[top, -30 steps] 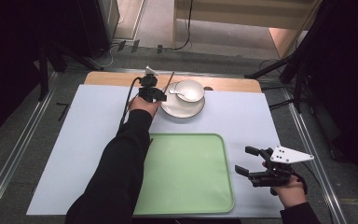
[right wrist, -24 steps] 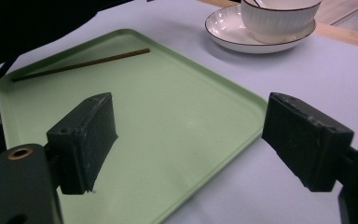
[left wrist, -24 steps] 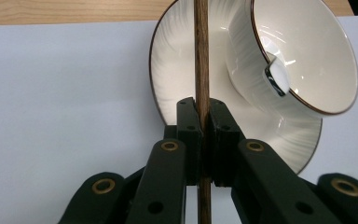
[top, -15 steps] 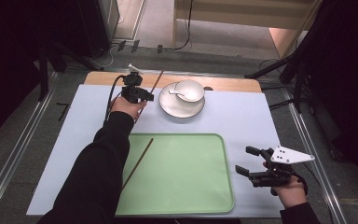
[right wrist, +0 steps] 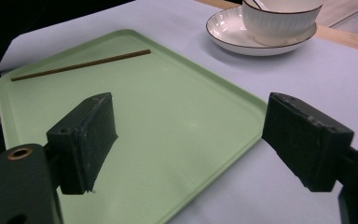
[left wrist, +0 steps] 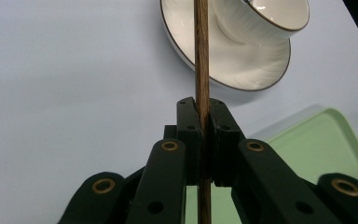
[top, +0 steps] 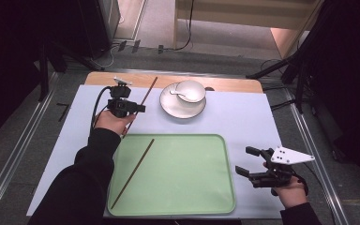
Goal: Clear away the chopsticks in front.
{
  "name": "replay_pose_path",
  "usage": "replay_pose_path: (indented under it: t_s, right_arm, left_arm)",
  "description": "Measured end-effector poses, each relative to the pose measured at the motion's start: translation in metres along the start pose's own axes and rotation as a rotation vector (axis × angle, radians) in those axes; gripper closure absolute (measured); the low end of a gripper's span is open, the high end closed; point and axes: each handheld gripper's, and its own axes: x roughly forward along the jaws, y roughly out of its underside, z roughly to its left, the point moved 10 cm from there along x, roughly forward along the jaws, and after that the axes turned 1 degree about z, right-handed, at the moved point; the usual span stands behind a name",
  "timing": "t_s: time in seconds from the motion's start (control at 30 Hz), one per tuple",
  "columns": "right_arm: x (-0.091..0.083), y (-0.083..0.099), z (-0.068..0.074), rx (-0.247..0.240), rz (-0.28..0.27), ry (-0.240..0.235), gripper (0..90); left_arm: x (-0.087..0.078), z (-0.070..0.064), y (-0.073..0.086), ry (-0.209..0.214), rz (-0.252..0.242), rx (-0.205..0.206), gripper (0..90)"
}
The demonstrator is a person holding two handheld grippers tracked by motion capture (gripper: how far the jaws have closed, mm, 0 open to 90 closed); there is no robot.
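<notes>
On the left side of the pale blue-grey desk [top: 243,122], the left hand-held gripper [top: 138,108] sits at the end of a dark-sleeved forearm, its two black jaws pressed together on a thin brown wooden chopstick [top: 146,95]; in the left gripper view the stick runs straight up between the jaw pads and passes across the rim of the saucer beyond. Seen from the high view, this held chopstick slants from near the person's left hand [top: 111,123] up toward the wooden strip at the far edge of the desk, just left of the crockery. Below and slightly right of that hand-held gripper, a second thin brown chopstick [top: 133,173] lies flat and diagonal on the left part of a light green rectangular plastic tray [top: 192,187], well apart from both grippers. Farther back, beyond the tray's far edge, a white round saucer with a dark rim [top: 173,108] carries a white ribbed bowl [top: 192,90] with a white spoon [top: 179,93] resting in it. At the right, just off the tray's right edge, the right hand-held gripper [top: 246,161] is held in the person's right hand [top: 290,190] with a grey three-cornered plate on top; its jaws stand wide apart and hold nothing, facing the tray's near corner in the right gripper view.
</notes>
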Motion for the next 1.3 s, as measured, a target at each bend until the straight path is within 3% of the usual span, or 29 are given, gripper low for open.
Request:
replay_pose_path:
  t_s: [0.1, 0.2, 0.33, 0.53, 0.83, 1.03, 1.3]
  right_arm:
    - [0.000, 0.000, 0.001, 0.002, 0.004, 0.004, 17.9]
    - [0.001, 0.000, 0.001, 0.005, 0.005, 0.005, 17.9]
    - [0.001, 0.000, 0.000, 0.006, 0.006, 0.008, 17.9]
    - [0.001, 0.002, 0.000, 0.005, 0.015, 0.008, 17.9]
    - [0.001, 0.002, 0.001, 0.007, 0.013, 0.006, 17.9]
    - [0.002, 0.001, 0.003, -0.003, 0.014, -0.001, 17.9]
    - [0.002, 0.001, 0.003, 0.000, 0.012, -0.003, 17.9]
  left_arm:
    - [-0.006, -0.005, 0.011, 0.018, 0.001, 0.005, 86.2]
    - [-0.012, -0.010, 0.021, 0.002, -0.006, 0.037, 86.1]
    - [-0.017, -0.017, 0.038, 0.016, 0.002, 0.060, 86.1]
    - [-0.023, -0.029, 0.058, 0.051, -0.011, 0.066, 86.1]
    - [-0.012, -0.039, 0.097, 0.077, 0.042, 0.055, 86.0]
    - [0.005, -0.040, 0.121, 0.056, 0.088, 0.060, 86.0]
    - [0.011, -0.045, 0.149, 0.059, 0.131, 0.043, 85.9]
